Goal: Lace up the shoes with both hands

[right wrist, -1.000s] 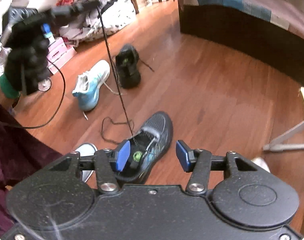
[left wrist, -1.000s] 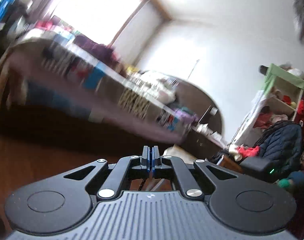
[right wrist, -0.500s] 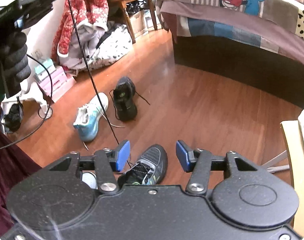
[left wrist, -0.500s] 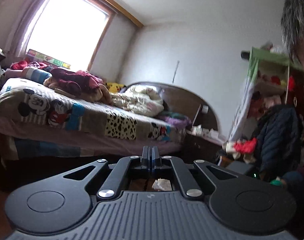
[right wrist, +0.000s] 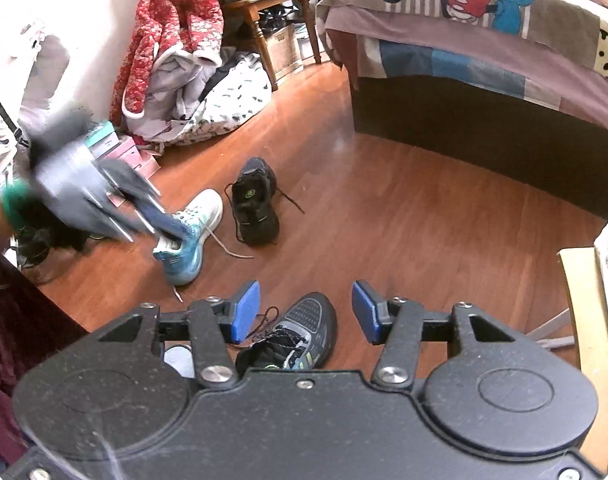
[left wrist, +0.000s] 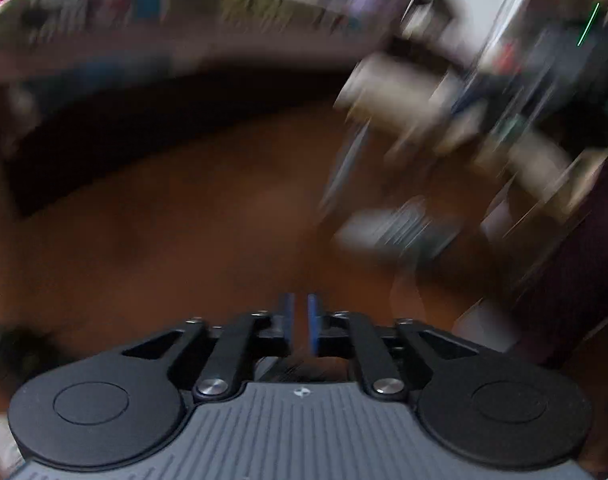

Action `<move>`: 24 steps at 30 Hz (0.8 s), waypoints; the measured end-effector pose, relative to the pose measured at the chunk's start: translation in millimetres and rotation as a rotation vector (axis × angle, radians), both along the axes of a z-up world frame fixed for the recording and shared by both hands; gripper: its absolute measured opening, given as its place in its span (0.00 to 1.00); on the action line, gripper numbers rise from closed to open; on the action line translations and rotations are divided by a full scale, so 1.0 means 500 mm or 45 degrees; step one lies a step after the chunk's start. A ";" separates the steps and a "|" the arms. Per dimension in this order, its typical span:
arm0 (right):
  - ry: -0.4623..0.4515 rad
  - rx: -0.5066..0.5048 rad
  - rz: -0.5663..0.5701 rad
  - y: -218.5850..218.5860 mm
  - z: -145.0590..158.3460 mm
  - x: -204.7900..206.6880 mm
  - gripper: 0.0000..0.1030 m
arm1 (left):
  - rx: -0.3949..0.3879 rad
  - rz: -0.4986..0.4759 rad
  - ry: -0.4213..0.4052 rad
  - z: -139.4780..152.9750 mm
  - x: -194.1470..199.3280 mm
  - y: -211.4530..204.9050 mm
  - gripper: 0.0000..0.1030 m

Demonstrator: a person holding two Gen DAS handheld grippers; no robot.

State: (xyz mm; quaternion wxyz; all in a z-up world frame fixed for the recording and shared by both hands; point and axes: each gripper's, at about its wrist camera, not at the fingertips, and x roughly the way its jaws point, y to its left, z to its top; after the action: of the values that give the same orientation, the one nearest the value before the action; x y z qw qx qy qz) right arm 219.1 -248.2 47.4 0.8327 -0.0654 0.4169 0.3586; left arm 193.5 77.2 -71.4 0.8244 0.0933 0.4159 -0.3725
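**A:** Where does the shoe being laced sit?

**B:** The grey shoe [right wrist: 300, 336] lies on the wood floor [right wrist: 403, 240], directly under the right gripper [right wrist: 305, 312], toe pointing away from the camera. Its dark lace [right wrist: 264, 320] spills loose over the tongue and onto the boards beside the left blue pad.

**A:** And the right tongs?

**B:** Apart, roughly half spread, nothing between the pads. The shoe shows in the gap but well below it.

**A:** The left gripper?

**B:** In the left wrist view, the left gripper [left wrist: 300, 322] has a narrow slit between its blue pads; the jaws are opening, and nothing shows between them. The rest of that view is smeared by blur. In the right wrist view it appears as a blurred shape [right wrist: 144, 208] held by a gloved hand [right wrist: 70, 184], above a white and teal shoe [right wrist: 188, 236].

**A:** Anything else on the floor?

**B:** A black shoe [right wrist: 256, 200] just beside the teal one, laces trailing. A bed [right wrist: 503, 40] stands beyond; clothes [right wrist: 176, 60] are heaped at the wall.
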 end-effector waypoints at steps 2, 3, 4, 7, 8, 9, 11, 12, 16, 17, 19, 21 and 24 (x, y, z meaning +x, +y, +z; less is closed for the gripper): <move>0.017 -0.010 0.009 0.003 -0.008 0.001 0.51 | 0.022 0.049 0.153 -0.120 0.006 0.001 0.20; 0.028 -0.018 0.010 0.004 -0.015 0.002 0.51 | 0.024 0.125 0.238 -0.180 0.010 0.008 0.20; 0.041 -0.024 0.008 0.004 -0.021 0.004 0.51 | 0.016 0.213 0.305 -0.231 0.013 0.020 0.20; 0.097 -0.025 -0.006 0.000 -0.043 0.015 0.52 | 0.077 0.398 0.376 -0.358 0.005 0.041 0.21; 0.120 -0.026 -0.014 -0.002 -0.052 0.020 0.52 | 0.103 0.413 0.371 -0.384 0.002 0.039 0.21; 0.143 -0.027 -0.023 -0.005 -0.061 0.024 0.52 | 0.122 0.427 0.366 -0.408 0.000 0.037 0.21; 0.189 -0.035 -0.043 -0.008 -0.080 0.033 0.52 | 0.139 0.455 0.346 -0.431 0.001 0.030 0.21; 0.213 -0.040 -0.054 -0.010 -0.089 0.038 0.52 | 0.140 0.450 0.316 -0.431 0.004 0.023 0.21; 0.268 -0.046 -0.074 -0.007 -0.110 0.046 0.52 | 0.109 0.469 0.261 -0.436 0.033 0.004 0.21; 0.273 -0.046 -0.075 -0.005 -0.112 0.047 0.52 | 0.091 0.489 0.266 -0.439 0.044 0.003 0.21; 0.280 -0.044 -0.073 0.000 -0.114 0.048 0.52 | 0.059 0.522 0.301 -0.447 0.067 0.004 0.21; 0.287 -0.042 -0.073 0.004 -0.117 0.047 0.52 | 0.051 0.551 0.343 -0.462 0.089 0.004 0.21; 0.297 -0.047 -0.075 0.007 -0.123 0.047 0.52 | -0.029 0.556 0.317 -0.459 0.092 0.012 0.05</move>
State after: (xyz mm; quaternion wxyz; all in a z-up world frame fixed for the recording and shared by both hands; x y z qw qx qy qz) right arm 242.5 -244.5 -14.2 0.7873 -0.0262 0.5193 0.3313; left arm 239.4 83.0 -301.1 0.8287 -0.0546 0.5203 -0.1989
